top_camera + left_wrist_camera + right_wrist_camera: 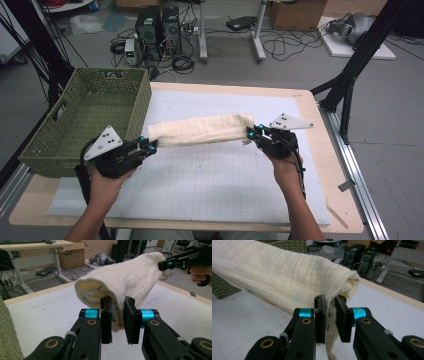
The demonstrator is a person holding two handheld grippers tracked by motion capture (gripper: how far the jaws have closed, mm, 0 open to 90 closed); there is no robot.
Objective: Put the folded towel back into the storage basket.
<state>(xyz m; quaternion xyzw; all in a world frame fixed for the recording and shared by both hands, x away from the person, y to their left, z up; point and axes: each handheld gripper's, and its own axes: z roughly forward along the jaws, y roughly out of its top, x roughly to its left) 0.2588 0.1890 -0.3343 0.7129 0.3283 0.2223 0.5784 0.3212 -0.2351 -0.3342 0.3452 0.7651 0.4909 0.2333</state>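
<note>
- The cream folded cloth (200, 130) hung in the air between the two sets of tongs, stretched sideways over the white gridded mat (210, 175) on the counter (320, 150), sagging a bit in the middle.
- Left tongs (151, 145) were pinching the cloth's near end, layers bunched between the pads in the left gripper view (117, 315).
- Right tongs (251, 134) were clamped on the opposite end, with a loose corner dangling below the pads (329, 315).
- The green woven basket (90, 120) sat just beyond the left tongs, open side up, nothing visible inside.
- My guess was the cloth was headed for the basket. To do that well: keep both ends level, keep some tension so the fold doesn't open, and clear the basket's rim before lowering.
</note>
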